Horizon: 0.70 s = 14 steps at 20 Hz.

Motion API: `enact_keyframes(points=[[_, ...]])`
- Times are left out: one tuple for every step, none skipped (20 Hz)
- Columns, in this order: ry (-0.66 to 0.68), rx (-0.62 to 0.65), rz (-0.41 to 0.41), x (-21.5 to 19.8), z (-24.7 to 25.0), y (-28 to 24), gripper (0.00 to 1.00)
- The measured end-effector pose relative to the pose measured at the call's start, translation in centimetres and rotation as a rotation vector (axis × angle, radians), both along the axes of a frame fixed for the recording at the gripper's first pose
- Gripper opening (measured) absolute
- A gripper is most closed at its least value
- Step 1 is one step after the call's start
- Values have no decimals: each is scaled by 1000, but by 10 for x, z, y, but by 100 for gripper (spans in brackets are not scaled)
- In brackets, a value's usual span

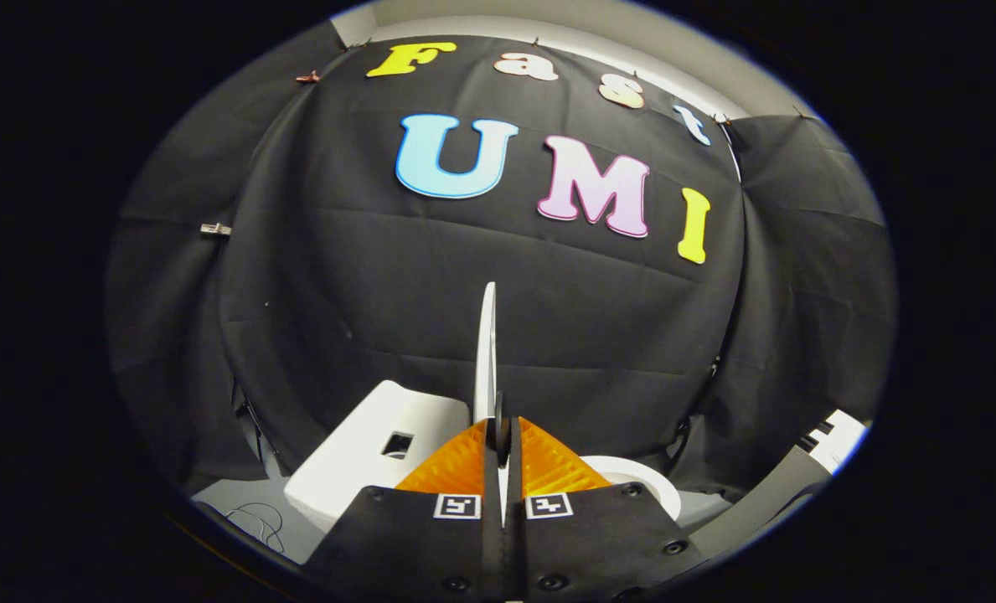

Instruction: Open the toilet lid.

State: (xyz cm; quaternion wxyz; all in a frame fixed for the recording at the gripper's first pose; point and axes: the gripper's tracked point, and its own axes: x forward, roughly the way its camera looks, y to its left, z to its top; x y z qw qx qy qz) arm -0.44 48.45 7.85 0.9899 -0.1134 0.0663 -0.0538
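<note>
The white toilet lid [487,352] stands raised, seen edge-on as a thin upright blade rising straight ahead of my fingers. My gripper [500,435] is shut on the lid's edge, both fingers pressing it from either side. Left of the fingers sits the white toilet tank [363,452] with a dark square flush opening on top. To the right of the fingers a curved piece of the white toilet seat [640,481] shows. The bowl below is hidden by the gripper body.
Black cloth forms the booth wall behind the toilet and on both sides. A thin cable [259,519] lies on the pale floor left of the tank. A grey and white ledge [799,477] runs at the far right.
</note>
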Motion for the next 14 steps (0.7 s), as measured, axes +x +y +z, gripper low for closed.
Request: enact_keyframes(points=[[0, -9, 5, 0, -2, 7, 5], [0, -17, 14, 0, -5, 14, 5], [1, -22, 24, 1, -6, 21, 5], [3, -22, 33, 2, -7, 26, 5], [-3, -25, 36, 4, -8, 29, 5], [-9, -37, 37, 4, -9, 33, 5], [-12, -48, 45, 4, -10, 37, 5], [-19, -55, 51, 5, -11, 40, 6], [-23, -60, 58, 6, -11, 41, 6], [-24, -55, 58, 5, -11, 41, 7], [-24, -47, 61, 5, -11, 41, 7], [-19, -37, 60, 5, -12, 41, 8], [-16, -25, 67, 5, -13, 42, 9], [8, -15, 63, 7, -19, 41, 10]])
